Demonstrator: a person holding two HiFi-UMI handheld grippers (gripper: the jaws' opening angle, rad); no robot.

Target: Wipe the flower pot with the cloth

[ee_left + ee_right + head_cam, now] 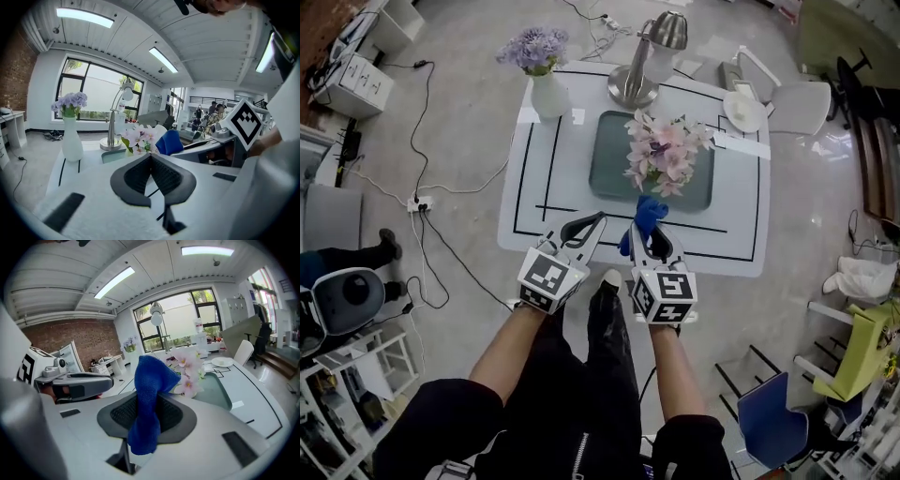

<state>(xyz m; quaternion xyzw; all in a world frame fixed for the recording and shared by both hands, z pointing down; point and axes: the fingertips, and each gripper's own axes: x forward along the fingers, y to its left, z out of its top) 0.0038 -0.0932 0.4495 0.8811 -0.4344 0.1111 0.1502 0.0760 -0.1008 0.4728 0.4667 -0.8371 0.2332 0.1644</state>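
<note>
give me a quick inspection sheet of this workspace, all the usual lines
surface: white table with black line markings, grey tray in its middle
job's things: flower pot with pink blooms on the tray; blue cloth in the right gripper
clutter: white vase of purple flowers, desk lamp, white plate, all along the far edge
grippers: left gripper shut, empty; right gripper shut on the cloth
cables: power strip and loose cables on the floor left of the table
surroundings: white chair at far right, blue chair at near right
</note>
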